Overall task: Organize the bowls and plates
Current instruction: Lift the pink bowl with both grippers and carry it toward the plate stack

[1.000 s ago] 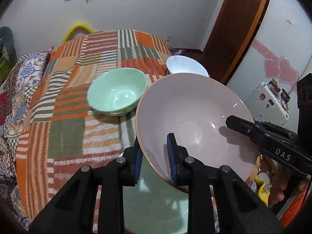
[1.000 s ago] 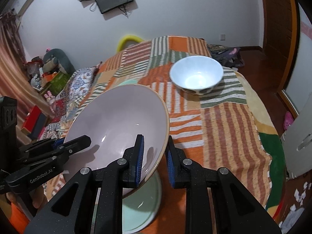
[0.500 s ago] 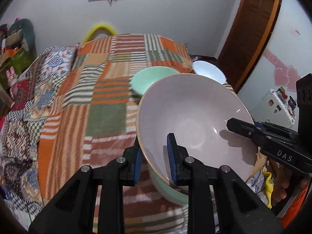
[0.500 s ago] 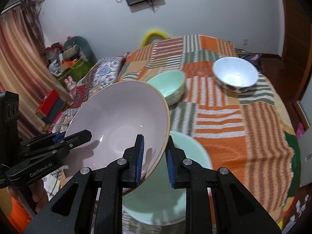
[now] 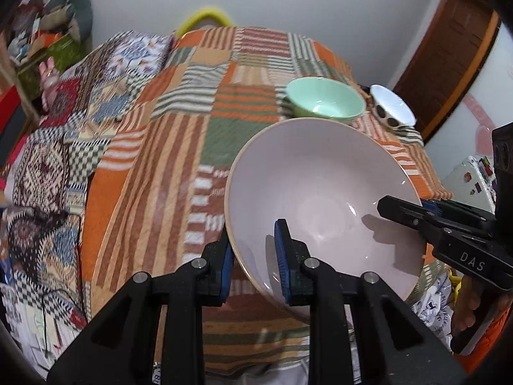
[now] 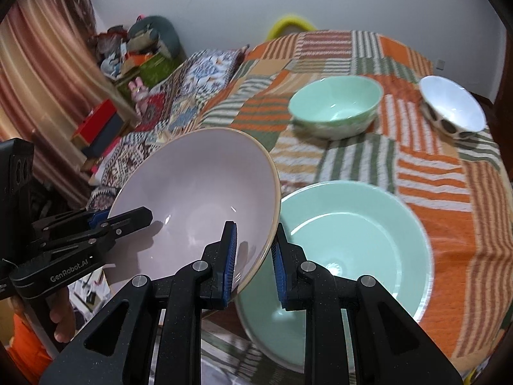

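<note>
- Counter [image 6: 442,173], patchwork cloth: you now see it from farther left than a second ago.
- Pink plate [image 6: 195,205]: you've carried it off the green plate [image 6: 352,243], which now lies uncovered; it hangs tilted, both plates separated, ready for placing.
- Count: two plates; two bowls, green bowl [image 6: 335,110] and white spotted bowl [image 6: 452,110], side by side.
- Left gripper [image 5: 253,256], right gripper [image 6: 253,256]: each clenched on opposite pink rims.
</note>
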Tool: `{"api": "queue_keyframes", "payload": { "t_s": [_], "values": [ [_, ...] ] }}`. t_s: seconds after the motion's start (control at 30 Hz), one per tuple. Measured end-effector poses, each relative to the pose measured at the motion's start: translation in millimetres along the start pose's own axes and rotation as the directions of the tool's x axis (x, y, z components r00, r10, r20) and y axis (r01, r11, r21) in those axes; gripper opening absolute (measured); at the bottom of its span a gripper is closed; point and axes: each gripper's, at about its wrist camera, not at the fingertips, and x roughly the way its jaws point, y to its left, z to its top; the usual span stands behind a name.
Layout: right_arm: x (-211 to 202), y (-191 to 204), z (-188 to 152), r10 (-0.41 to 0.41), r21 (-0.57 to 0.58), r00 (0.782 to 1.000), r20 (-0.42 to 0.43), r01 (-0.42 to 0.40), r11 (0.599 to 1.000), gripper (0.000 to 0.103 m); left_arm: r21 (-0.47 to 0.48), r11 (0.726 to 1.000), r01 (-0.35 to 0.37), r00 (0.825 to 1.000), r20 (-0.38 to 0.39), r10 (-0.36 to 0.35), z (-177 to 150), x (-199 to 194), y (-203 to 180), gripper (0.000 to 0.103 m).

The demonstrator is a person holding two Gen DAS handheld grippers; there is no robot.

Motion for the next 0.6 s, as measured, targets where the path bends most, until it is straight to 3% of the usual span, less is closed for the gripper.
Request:
{"api": "queue_keyframes", "payload": {
  "t_s": [0.6],
  "values": [
    [61, 34, -3, 0.015, -0.060, 0.990, -0.137, -0.024, 0.998, 0.019, -0.092, 0.992, -0.084, 0.994, -0.080, 0.077, -22, 36, 56, 0.024]
  ]
}}
